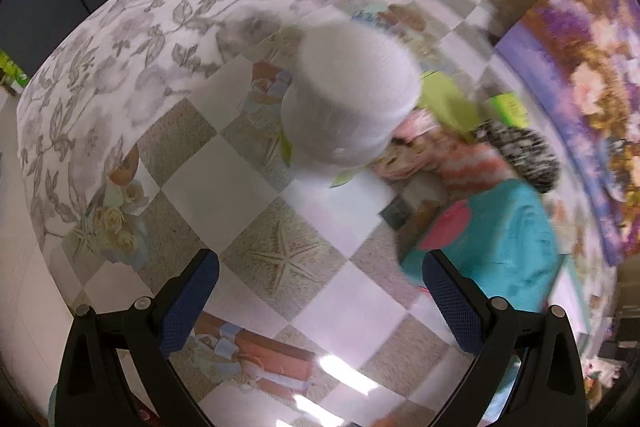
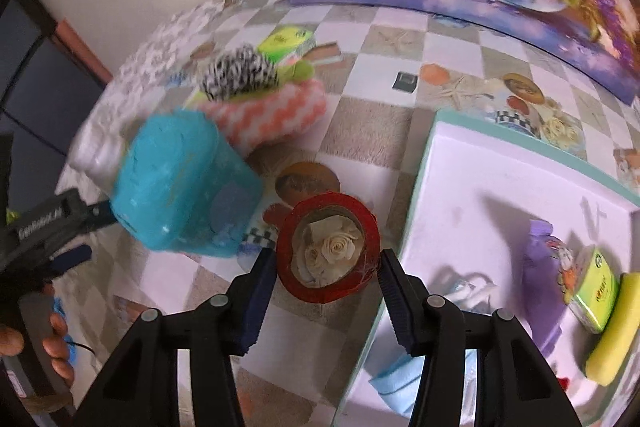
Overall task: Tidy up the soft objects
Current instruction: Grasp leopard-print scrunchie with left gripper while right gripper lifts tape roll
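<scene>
Two hand-held grippers: right [image 2: 327,273] clamps red tape roll [image 2: 329,253] beside tray [image 2: 460,163] holding yellow sponge [image 2: 616,327]; left [image 1: 320,291] gapes wide.

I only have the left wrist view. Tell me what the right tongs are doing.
Observer: The right tongs straddle a red tape roll on the checkered table. I cannot tell whether they are pinching it.
Operator: Report what sits to the right of that roll.
Observer: A white tray with a teal rim.
Operator: List what is in it.
Observer: Among other things, a yellow sponge, a green pack and a purple item.
</scene>
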A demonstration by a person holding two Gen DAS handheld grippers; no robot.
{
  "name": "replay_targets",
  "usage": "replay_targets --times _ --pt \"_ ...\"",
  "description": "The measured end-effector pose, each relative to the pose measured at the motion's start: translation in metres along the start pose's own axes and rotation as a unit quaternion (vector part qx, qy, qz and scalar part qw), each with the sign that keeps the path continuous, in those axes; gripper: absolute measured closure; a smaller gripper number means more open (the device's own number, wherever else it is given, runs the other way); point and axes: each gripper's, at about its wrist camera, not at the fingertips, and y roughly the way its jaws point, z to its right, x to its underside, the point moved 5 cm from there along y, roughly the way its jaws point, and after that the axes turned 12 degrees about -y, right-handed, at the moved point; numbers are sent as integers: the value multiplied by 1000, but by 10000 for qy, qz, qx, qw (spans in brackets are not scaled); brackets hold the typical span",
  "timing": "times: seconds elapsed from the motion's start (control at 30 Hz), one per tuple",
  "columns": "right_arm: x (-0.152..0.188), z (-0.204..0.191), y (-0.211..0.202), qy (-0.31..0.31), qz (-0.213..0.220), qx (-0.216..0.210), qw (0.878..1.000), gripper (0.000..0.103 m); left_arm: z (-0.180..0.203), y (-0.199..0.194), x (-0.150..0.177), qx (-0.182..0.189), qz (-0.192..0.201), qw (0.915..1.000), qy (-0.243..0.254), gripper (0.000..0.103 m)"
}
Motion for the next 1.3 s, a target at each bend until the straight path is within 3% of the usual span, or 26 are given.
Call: replay_targets --times 0.13,0.3,0.4,0.57,0.7,1.03,1.23,1.3 --pt "-8 4 -21 172 78 120 9998 48 10 -35 -8 159 442 9985 297 2" --pt "-14 14 -51 275 317 256 9988 48 47 -54 -19 436 582 9935 873 2" --pt "-18 28 -67 439 441 368 9974 48 87 -52 -25 667 439 9866 1420 2" --pt "-21 52 -95 583 673 715 9935 48 142 -35 -18 588 48 9732 2223 2" --pt "-20 71 -113 820 850 839 9894 48 171 -22 -20 354 -23 9674 2507 2" --pt "-21 76 -118 955 1015 739 9875 48 203 22 -30 -84 -202 9680 2500 3" --pt "-18 84 -115 1079 973 736 9867 48 202 42 -34 -197 -458 9719 2299 23" --pt "-17 87 -114 1113 954 753 9863 48 203 43 -34 -109 -521 9729 2252 36"
